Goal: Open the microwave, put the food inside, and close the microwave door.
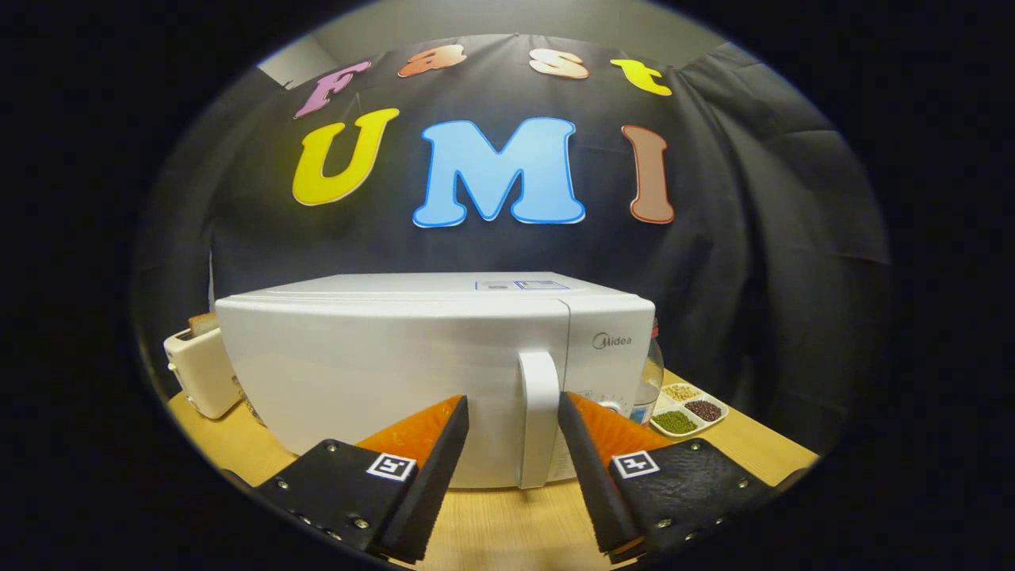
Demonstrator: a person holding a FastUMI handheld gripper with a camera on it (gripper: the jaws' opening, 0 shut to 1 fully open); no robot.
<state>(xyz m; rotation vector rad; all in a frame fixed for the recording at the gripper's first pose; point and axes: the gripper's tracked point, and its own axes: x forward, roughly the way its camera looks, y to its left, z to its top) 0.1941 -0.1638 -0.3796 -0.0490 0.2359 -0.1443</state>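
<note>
the white microwave (381,373) sits on the wooden table (507,523) dead ahead, at twelve o'clock from the gripper (514,412), its closed door facing the camera and its long axis running nine to three. the door handle (539,416) is a vertical white bar, standing in the gap between the spread fingers, nearer the right finger (591,460), neither touching it. the bar looks like stiff, smooth plastic, likely slippery, so hook behind it mid-height and pull; the door probably swings on hinges at nine o'clock. a toaster (198,373) stands at ten o'clock, a tray of beans (688,408) at two.
</note>
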